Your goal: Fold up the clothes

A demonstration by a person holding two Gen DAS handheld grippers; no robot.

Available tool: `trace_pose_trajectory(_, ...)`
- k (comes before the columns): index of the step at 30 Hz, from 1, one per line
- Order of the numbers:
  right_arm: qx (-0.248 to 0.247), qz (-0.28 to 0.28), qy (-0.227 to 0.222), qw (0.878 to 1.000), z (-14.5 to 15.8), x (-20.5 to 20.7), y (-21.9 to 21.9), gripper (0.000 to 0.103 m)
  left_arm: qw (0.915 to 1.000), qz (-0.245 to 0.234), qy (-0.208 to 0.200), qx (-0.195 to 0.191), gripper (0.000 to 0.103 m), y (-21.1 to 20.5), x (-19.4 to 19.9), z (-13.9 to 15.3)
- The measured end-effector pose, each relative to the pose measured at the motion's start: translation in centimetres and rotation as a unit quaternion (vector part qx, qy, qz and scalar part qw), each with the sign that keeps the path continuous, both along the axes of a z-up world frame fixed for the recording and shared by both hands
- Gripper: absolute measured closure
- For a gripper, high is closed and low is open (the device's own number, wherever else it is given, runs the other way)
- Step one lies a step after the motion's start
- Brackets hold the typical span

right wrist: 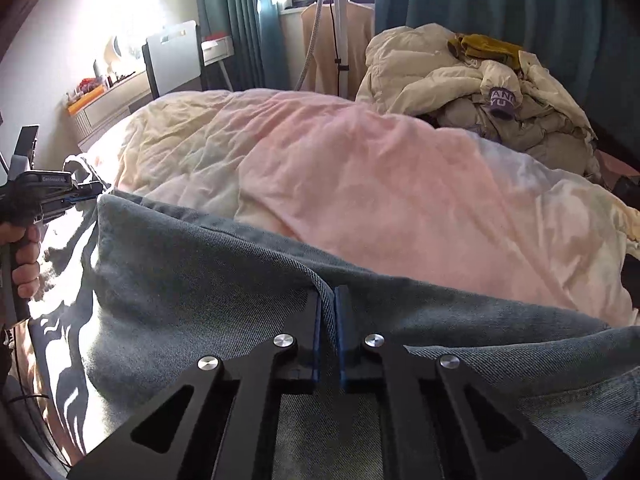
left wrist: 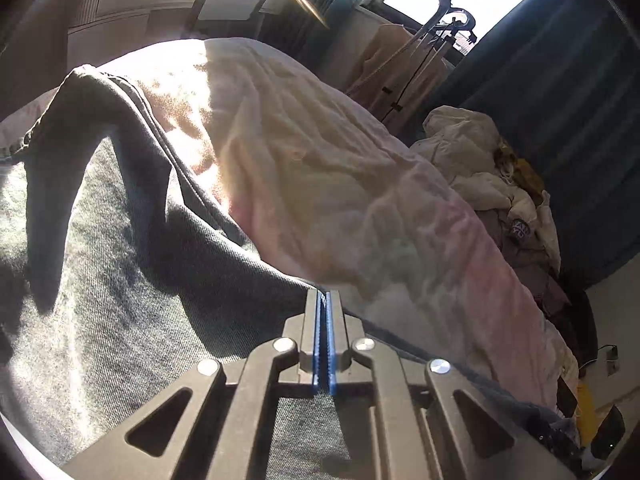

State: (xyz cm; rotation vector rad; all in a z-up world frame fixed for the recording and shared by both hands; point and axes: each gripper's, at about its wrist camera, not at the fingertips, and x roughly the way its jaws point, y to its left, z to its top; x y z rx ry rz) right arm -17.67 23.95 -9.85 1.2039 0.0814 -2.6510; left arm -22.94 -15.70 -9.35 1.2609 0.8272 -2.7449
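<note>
Here both grippers, left gripper (left wrist: 324, 300) and right gripper (right wrist: 329, 300), clench the jeans (right wrist: 208, 280), whose far parts are cut off.

Right gripper (right wrist: 328, 300) bottom centre, its 2 blue-padded fingers (right wrist: 317, 320) pinched on a seam edge of grey-blue denim jeans (right wrist: 192, 292). Jeans spread across the near part of the bed, over a pink and cream duvet (right wrist: 340, 168). Left gripper (right wrist: 86, 196) at the left edge, held in a hand (right wrist: 24, 256), tips at the jeans' far corner; closure unclear. Pile of cream clothes (right wrist: 460, 80) back right, teal curtains (right wrist: 500, 8) behind. White chair (right wrist: 172, 56) back left.
</note>
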Motion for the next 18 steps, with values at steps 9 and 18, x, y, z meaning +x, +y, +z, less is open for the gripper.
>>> trace_pose_trajectory(9,-0.012,-0.029,0.008,0.999,-0.6,-3.2,0.2,0.099,0.9993,-0.005,0.016,-0.034,0.101,0.5,-2.1,0.0)
trace_pose_trajectory(18,0.004,-0.035,-0.010,0.999,-4.8,-4.1,-0.2,0.095,0.9981,-0.013,-0.002,-0.060,0.100,1.2,-3.1,-2.8)
